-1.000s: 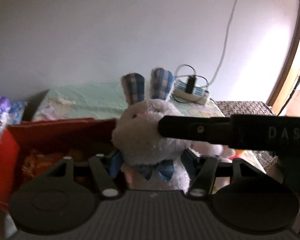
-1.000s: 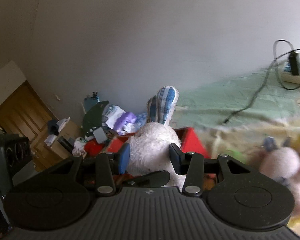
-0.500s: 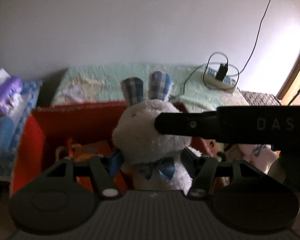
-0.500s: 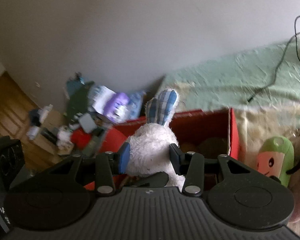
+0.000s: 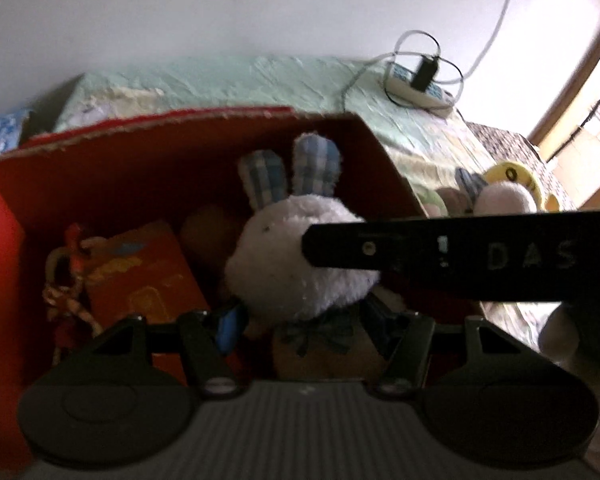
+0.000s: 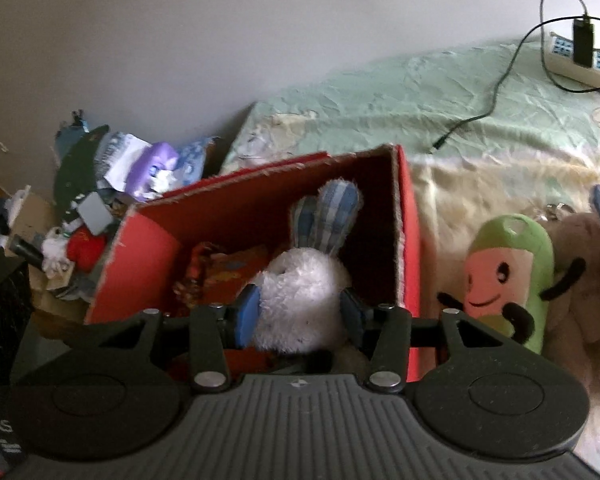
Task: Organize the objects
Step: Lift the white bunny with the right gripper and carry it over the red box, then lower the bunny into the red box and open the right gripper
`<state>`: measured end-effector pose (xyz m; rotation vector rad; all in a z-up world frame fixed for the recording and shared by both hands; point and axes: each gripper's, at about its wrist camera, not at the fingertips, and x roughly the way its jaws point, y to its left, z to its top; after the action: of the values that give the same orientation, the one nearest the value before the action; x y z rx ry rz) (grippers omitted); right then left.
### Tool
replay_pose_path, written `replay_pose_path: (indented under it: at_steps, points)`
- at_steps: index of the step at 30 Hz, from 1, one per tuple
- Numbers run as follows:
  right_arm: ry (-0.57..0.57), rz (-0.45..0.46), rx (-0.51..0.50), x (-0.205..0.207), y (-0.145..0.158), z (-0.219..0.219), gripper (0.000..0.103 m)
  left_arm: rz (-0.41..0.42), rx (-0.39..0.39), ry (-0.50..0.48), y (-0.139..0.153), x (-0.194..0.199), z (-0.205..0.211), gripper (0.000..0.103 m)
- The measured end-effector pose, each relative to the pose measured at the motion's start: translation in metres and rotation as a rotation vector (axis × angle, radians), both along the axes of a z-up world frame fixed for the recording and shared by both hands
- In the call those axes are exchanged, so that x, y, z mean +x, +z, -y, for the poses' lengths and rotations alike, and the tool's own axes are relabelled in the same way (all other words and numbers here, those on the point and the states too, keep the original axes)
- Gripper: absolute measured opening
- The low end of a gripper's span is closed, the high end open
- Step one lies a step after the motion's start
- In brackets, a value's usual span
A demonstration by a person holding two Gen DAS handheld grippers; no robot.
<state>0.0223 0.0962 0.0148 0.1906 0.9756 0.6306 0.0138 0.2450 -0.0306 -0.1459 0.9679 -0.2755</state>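
A white plush rabbit (image 5: 300, 256) with blue checked ears sits low inside a red cardboard box (image 5: 148, 152). My left gripper (image 5: 300, 324) is shut on the rabbit's neck, at its bow. My right gripper (image 6: 298, 314) is shut on the rabbit's head (image 6: 300, 300) from the other side; one of its fingers (image 5: 440, 248) crosses the left wrist view. The box (image 6: 410, 240) also holds an orange packet (image 5: 140, 276) and a red-and-white rope toy (image 5: 66, 280).
A green-and-pink plush (image 6: 504, 276) and other soft toys (image 6: 580, 264) lie on the bed to the right of the box. A power strip (image 6: 572, 56) with a cable lies on the green sheet. Cluttered items (image 6: 112, 184) are piled left of the box.
Both grippers have carried the rabbit down from above the box rim into the box. The box interior now fills the lower views.
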Motion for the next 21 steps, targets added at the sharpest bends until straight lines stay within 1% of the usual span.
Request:
replay_pose_path:
  at_steps: [4,5,7,8,10,12,14,15,18,19,21]
  points:
    - [0.012,0.053,-0.052,-0.006,0.004,-0.003,0.052,0.007,0.014,-0.045,-0.003,-0.003,0.011,0.065]
    - [0.016,0.071,-0.068,-0.008,0.005,-0.005,0.052,0.007,0.006,-0.051,-0.004,-0.003,0.012,0.065]
    - [0.015,0.105,-0.094,-0.011,0.007,-0.006,0.056,-0.003,-0.027,-0.071,-0.006,-0.001,0.011,0.065]
    - [0.005,0.119,-0.101,-0.012,0.008,-0.004,0.056,-0.002,-0.036,-0.083,-0.006,-0.001,0.012,0.065]
    - [-0.025,0.125,-0.087,-0.012,0.008,0.002,0.054,0.011,-0.031,-0.104,-0.007,-0.002,0.015,0.067]
    - [-0.052,0.103,-0.042,-0.009,0.006,0.010,0.054,0.019,-0.014,-0.113,-0.009,0.000,0.018,0.068]
    - [-0.075,0.077,0.001,-0.007,0.006,0.015,0.052,0.018,-0.016,-0.116,-0.012,0.002,0.017,0.068]
    - [-0.084,0.075,0.010,-0.007,0.007,0.016,0.049,0.018,-0.020,-0.115,-0.012,0.003,0.015,0.068]
    - [-0.103,0.089,0.032,-0.010,0.009,0.019,0.047,0.030,-0.019,-0.104,-0.009,0.001,0.013,0.069]
    - [-0.099,0.091,0.041,-0.010,0.010,0.019,0.043,0.035,-0.014,-0.101,-0.008,-0.001,0.012,0.071]
    - [-0.095,0.098,0.045,-0.011,0.011,0.017,0.041,0.045,-0.012,-0.097,-0.005,-0.003,0.013,0.073]
